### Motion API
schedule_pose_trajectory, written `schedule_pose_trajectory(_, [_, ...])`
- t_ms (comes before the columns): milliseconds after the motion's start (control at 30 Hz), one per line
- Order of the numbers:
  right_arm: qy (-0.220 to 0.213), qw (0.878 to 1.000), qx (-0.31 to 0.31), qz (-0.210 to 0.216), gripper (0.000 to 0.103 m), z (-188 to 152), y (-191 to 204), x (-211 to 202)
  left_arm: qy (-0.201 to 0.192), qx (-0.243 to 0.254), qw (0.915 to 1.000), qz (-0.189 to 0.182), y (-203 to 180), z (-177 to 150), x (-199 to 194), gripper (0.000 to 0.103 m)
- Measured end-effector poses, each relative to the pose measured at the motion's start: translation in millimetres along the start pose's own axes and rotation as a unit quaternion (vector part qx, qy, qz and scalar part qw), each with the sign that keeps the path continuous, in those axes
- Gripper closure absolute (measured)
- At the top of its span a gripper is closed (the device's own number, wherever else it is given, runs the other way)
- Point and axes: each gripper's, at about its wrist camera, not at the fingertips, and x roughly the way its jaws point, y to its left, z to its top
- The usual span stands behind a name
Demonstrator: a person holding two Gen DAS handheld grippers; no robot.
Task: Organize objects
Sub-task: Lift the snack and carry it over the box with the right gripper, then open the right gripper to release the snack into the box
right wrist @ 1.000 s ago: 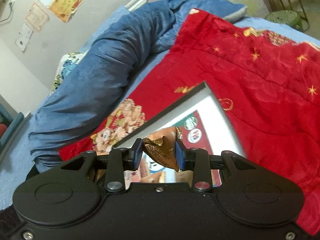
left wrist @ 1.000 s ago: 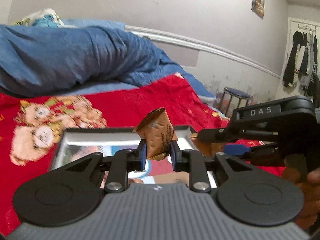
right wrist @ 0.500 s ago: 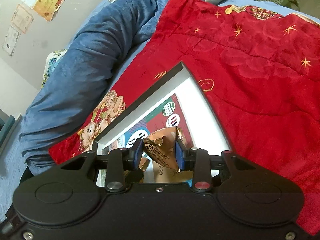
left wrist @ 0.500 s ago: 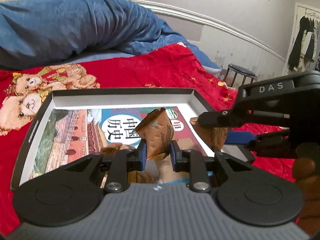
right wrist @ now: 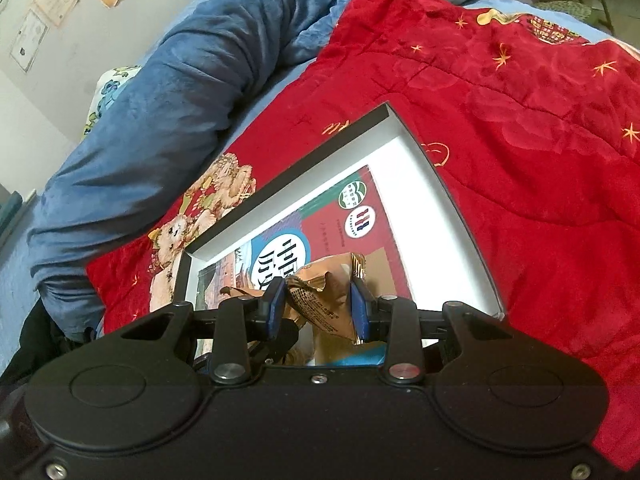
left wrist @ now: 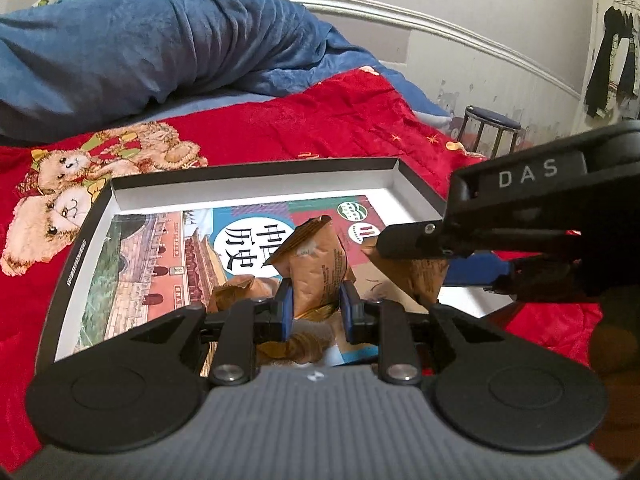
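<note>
My left gripper (left wrist: 315, 307) is shut on a brown snack packet (left wrist: 314, 270), held low over an open shallow box (left wrist: 256, 170) with a picture book (left wrist: 160, 256) in its bottom. More brown packets (left wrist: 236, 286) lie in the box under my fingers. My right gripper (right wrist: 318, 307) is shut on another brown snack packet (right wrist: 324, 300), also over the box (right wrist: 440, 184). In the left wrist view the right gripper (left wrist: 448, 268) comes in from the right with its packet (left wrist: 416, 274) above the box's right side.
The box lies on a red teddy-bear blanket (left wrist: 340, 120) on a bed. A rolled blue duvet (left wrist: 140, 52) lies beyond it. A stool (left wrist: 490, 126) and hanging clothes (left wrist: 616, 68) stand by the wall at right.
Both grippers have come down and forward over the box with their packets still held; the box now fills more of both views.
</note>
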Motion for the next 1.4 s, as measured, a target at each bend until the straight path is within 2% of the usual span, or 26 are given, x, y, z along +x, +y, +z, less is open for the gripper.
schedule_pose_trajectory(400, [0.011,1.000,-0.002,-0.008,0.070,-2.2,-2.8,3.1,0.014,0.013,0.9997,0.016,0.6,-1.5,5.9,0.075])
schedule_pose_trajectory(767, [0.021,1.000,0.000,-0.011,0.069,-4.2,-6.3,5.6,0.028,0.021,0.9992,0.016,-3.1,-4.5,8.7,0.073])
schedule_pose_trajectory(900, [0.025,1.000,-0.006,-0.010,0.069,-5.8,-4.2,6.7,0.027,0.030,0.9991,0.015,-4.9,-4.2,7.5,0.064])
schedule_pose_trajectory(933, [0.025,1.000,-0.008,-0.011,0.069,-6.7,-3.6,7.1,0.028,0.031,0.9991,0.013,-4.9,-4.2,7.0,0.051])
schedule_pose_trajectory(967, [0.026,1.000,-0.011,-0.013,0.069,-7.5,-2.6,7.2,0.028,0.029,0.9991,0.012,-4.3,-4.1,6.7,0.046])
schedule_pose_trajectory(1067, [0.026,0.999,-0.013,-0.015,0.064,-7.9,-1.4,6.0,0.034,0.015,0.9993,0.002,-0.9,-3.5,5.0,0.039])
schedule_pose_trajectory(1167, [0.022,1.000,-0.004,-0.007,0.054,-6.7,-3.6,1.2,0.034,0.014,0.9993,-0.010,1.2,-1.3,-0.2,0.031])
schedule_pose_trajectory(1233, [0.016,1.000,-0.003,0.001,0.050,-4.8,-3.4,-5.3,0.028,0.021,0.9993,-0.016,1.7,1.5,-6.2,0.030])
schedule_pose_trajectory(1300, [0.006,1.000,-0.010,0.009,0.040,-2.7,-2.0,-16.6,0.019,0.021,0.9994,-0.018,2.4,5.0,-12.4,0.029])
schedule_pose_trajectory(1400, [-0.021,0.999,-0.030,0.011,0.031,0.1,2.6,-40.8,0.004,0.006,0.9995,-0.029,5.1,13.0,-25.5,0.024])
